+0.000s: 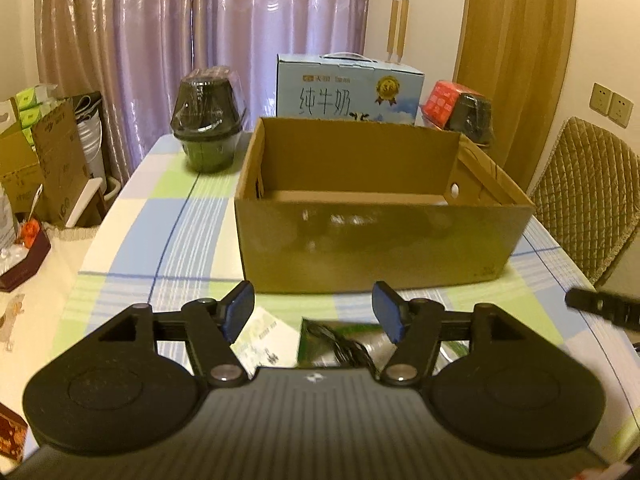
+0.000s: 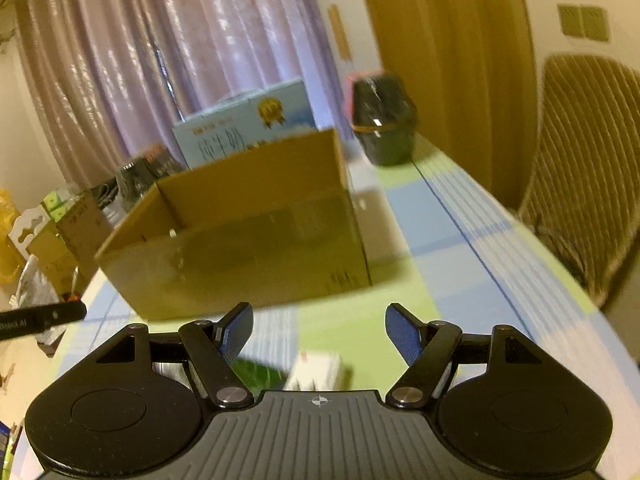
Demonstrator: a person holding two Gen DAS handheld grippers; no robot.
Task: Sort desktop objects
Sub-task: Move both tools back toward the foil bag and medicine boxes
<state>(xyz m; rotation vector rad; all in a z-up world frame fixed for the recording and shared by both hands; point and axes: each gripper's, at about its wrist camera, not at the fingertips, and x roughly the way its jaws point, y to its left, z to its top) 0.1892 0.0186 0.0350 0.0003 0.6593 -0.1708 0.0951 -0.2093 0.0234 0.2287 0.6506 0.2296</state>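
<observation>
An open brown cardboard box [image 1: 380, 248] stands mid-table, its inside looking bare. My left gripper [image 1: 314, 312] hovers open in front of the box, nothing between its blue pads. Below it lie a white leaflet [image 1: 260, 336] and a green packet [image 1: 340, 344] with a black cable on it. In the right wrist view the same box [image 2: 248, 256] is ahead and left, blurred. My right gripper [image 2: 320, 332] is open and holds nothing. Under it I see a green packet [image 2: 256, 374] and a small white box [image 2: 320, 372]. The right gripper's tip shows at the left view's edge [image 1: 604, 306].
The checked tablecloth [image 1: 160, 240] covers the table. Behind the box stand a blue milk carton [image 1: 348, 92], a wrapped dark pot [image 1: 208, 128] at left and another pot with a red box [image 1: 460, 112] at right. A padded chair [image 1: 588, 196] stands right; cartons crowd the left.
</observation>
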